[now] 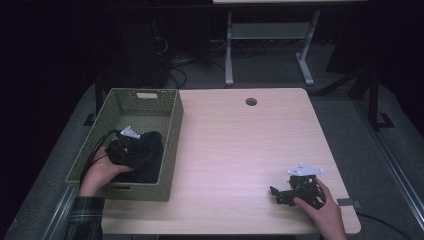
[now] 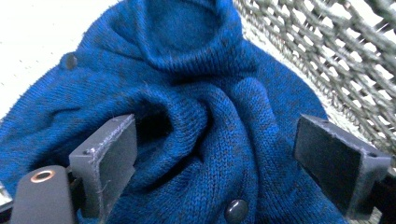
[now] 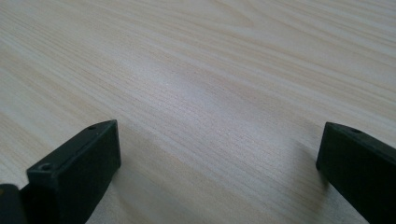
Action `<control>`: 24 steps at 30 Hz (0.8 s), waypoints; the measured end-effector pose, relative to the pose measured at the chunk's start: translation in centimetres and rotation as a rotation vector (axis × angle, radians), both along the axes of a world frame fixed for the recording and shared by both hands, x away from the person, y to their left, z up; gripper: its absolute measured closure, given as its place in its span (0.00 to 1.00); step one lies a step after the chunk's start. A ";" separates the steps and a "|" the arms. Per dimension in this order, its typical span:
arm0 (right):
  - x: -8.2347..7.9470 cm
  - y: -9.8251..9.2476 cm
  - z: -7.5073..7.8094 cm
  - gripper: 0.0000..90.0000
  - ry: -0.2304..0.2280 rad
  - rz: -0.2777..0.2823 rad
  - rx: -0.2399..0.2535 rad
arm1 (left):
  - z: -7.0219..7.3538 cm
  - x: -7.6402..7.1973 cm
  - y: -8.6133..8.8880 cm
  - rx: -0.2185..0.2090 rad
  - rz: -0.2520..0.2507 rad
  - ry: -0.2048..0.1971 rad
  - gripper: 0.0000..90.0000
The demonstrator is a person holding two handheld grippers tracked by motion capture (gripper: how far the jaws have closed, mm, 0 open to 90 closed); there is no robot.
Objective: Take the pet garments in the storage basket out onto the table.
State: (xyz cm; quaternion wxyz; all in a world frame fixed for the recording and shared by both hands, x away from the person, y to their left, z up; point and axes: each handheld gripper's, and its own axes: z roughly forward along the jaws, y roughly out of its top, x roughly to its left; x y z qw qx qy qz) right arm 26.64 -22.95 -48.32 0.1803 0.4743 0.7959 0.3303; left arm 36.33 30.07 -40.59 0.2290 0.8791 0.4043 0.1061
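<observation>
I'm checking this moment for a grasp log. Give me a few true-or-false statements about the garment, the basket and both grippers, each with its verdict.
1. The blue knitted garment lies inside the green woven basket. True.
2. The left gripper is clamped on the garment. False: its jaws stand wide apart, with the knit between them.
3. The right gripper holds a button. False: its open jaws are over bare wooden table.
4. The basket sits at the table's left side. True.
5. The garment has dark buttons. True.

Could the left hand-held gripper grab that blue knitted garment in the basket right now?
Probably yes: the left hand-held gripper is open right over the blue knitted garment inside the basket, with nothing between.
</observation>
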 end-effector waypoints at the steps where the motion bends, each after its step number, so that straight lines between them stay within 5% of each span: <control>1: 0.0 0.0 0.0 0.00 0.001 -0.001 0.000 | -0.3 0.1 -0.1 0.006 0.000 0.014 0.15; 17: 0.0 0.0 0.0 0.00 0.001 -0.001 0.000 | -2.1 0.8 -0.7 0.121 0.010 0.135 0.18; 20: 0.0 0.0 0.0 0.00 0.001 -0.001 0.000 | -2.0 0.8 -0.7 0.109 0.001 0.159 0.32; 23: 0.0 0.0 0.0 0.00 0.001 -0.001 0.000 | -1.8 0.7 -0.6 0.087 -0.008 0.160 0.58; 24: 0.0 0.0 0.0 0.00 0.001 -0.001 0.000 | -1.8 0.8 -0.6 0.080 -0.013 0.163 0.58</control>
